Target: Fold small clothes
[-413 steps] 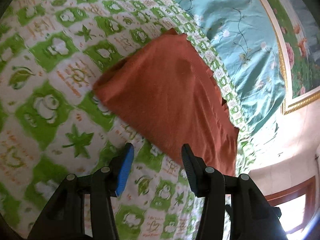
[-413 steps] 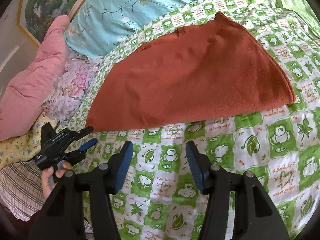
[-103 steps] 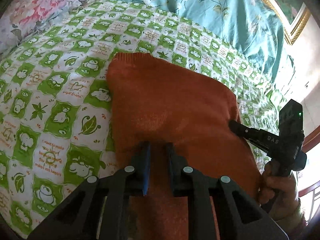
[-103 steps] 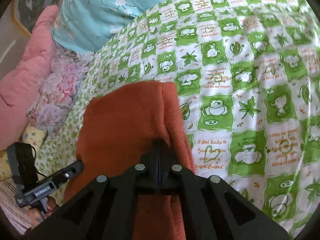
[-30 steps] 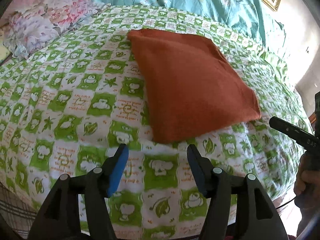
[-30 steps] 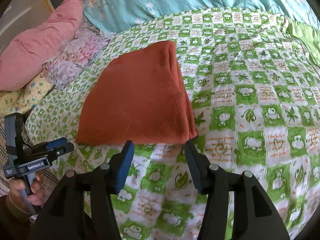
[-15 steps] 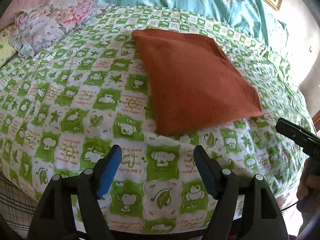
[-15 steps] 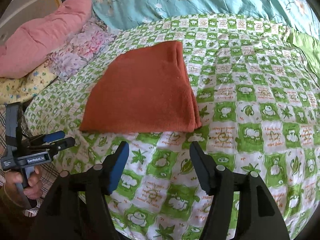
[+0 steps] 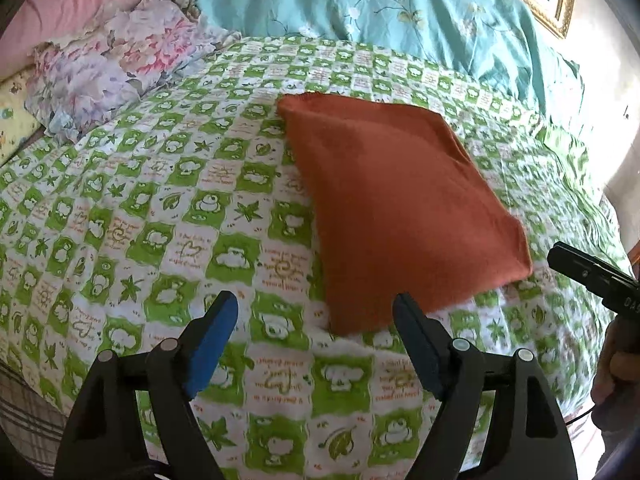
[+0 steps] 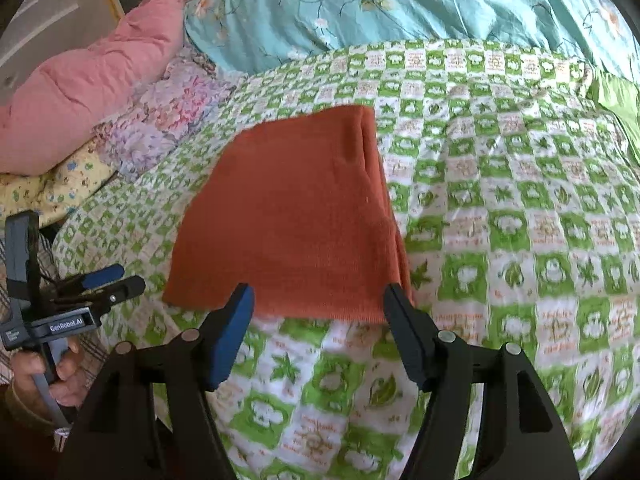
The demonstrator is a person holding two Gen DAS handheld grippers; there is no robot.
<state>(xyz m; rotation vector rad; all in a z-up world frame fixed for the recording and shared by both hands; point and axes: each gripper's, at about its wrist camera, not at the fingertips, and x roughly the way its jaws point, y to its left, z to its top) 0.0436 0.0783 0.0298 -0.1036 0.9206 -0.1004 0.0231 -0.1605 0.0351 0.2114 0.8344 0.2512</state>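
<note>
1. Folded rust-orange garment (image 9: 396,208) lying flat on the green-and-white checked bedspread (image 9: 132,216), roughly in the middle of the bed, free of both grippers.
2. Left gripper (image 9: 314,306) hanging above the near part of the bedspread, jaws spread wide after just opening further, nothing between them; near corner of the garment just beyond the gap, untouched.
3. Right gripper (image 10: 318,298) likewise wide apart, jaws just opened further, empty; near hem of the garment seen across the gap between the tips, pads clear of the cloth.
4. Only in the left wrist view: gilt picture frame (image 9: 556,4) at top right, bright wall at the right edge, and the other gripper's black finger entering from the right above a hand.
5. Only in the right wrist view: stacked fold layers along the garment's right edge (image 10: 394,216), plain green cloth (image 10: 616,100) at the far right, and the left hand (image 10: 44,376) gripping the handle of its gripper at lower left, blue pad visible on it.
6. In both views: teal floral quilt (image 10: 400,0) behind the bedspread, pink pillow (image 10: 92,80) and pale floral cloth (image 9: 108,68) to the left, yellow printed cloth (image 10: 48,188) below the pink pillow.
7. No containers in either view; garment resting directly on the bedspread.
</note>
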